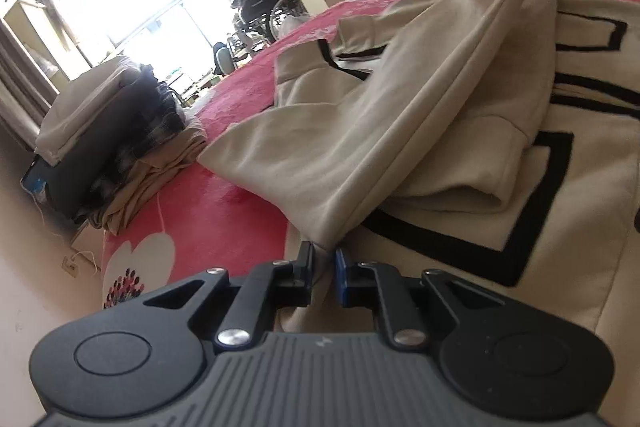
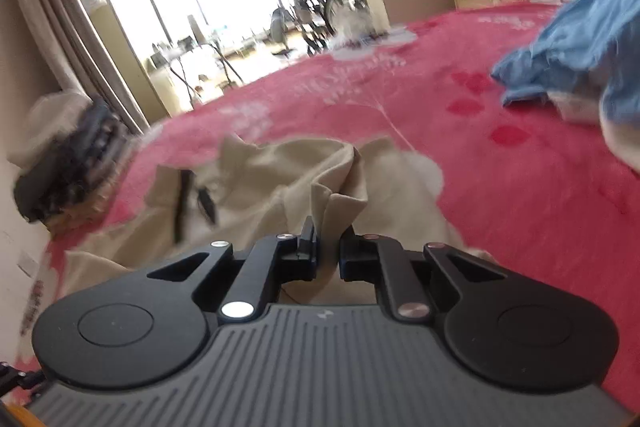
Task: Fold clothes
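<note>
The beige garment (image 1: 420, 99) is pinched by the left gripper (image 1: 323, 259) and right gripper (image 2: 329, 239); if pulled unevenly, its thin hem could slip free.

Left gripper (image 1: 323, 261): black linkage arms, silver screws, one blue pad, ribbed grey housing.
Right gripper (image 2: 328, 241): matching black arms, ribbed grey housing.
</note>
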`<control>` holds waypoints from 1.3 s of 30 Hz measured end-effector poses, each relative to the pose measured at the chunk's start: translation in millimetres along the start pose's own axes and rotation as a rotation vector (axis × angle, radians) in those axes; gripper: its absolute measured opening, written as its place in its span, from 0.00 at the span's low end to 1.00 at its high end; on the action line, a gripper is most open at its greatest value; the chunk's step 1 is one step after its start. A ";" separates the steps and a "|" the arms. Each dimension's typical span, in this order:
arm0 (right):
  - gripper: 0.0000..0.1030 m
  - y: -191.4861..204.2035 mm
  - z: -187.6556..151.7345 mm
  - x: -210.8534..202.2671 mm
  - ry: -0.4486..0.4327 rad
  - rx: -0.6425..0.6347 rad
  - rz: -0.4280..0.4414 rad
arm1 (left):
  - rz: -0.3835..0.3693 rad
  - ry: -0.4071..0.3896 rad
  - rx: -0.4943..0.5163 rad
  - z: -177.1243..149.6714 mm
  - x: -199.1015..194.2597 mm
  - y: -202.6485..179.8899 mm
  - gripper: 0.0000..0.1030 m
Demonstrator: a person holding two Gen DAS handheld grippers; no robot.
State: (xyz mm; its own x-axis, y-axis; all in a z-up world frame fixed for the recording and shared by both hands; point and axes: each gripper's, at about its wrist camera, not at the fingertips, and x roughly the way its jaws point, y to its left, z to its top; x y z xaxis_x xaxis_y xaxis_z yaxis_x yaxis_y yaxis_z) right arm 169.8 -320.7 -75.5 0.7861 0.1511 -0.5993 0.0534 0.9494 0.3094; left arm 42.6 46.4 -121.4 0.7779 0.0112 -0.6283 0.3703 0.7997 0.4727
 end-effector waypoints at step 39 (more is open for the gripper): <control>0.47 284.1 19.7 83.1 0.381 -0.510 0.428 | -0.365 0.025 -0.657 -23.8 27.0 110.3 0.58</control>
State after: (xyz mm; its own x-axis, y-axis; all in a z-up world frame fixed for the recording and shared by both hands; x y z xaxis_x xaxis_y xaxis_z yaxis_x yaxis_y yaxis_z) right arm 262.4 -43.8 -22.9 0.4031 0.5306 -0.7456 -0.5713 0.7824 0.2479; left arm 92.4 149.2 -100.8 0.6491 -0.3155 -0.6922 0.2166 0.9489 -0.2293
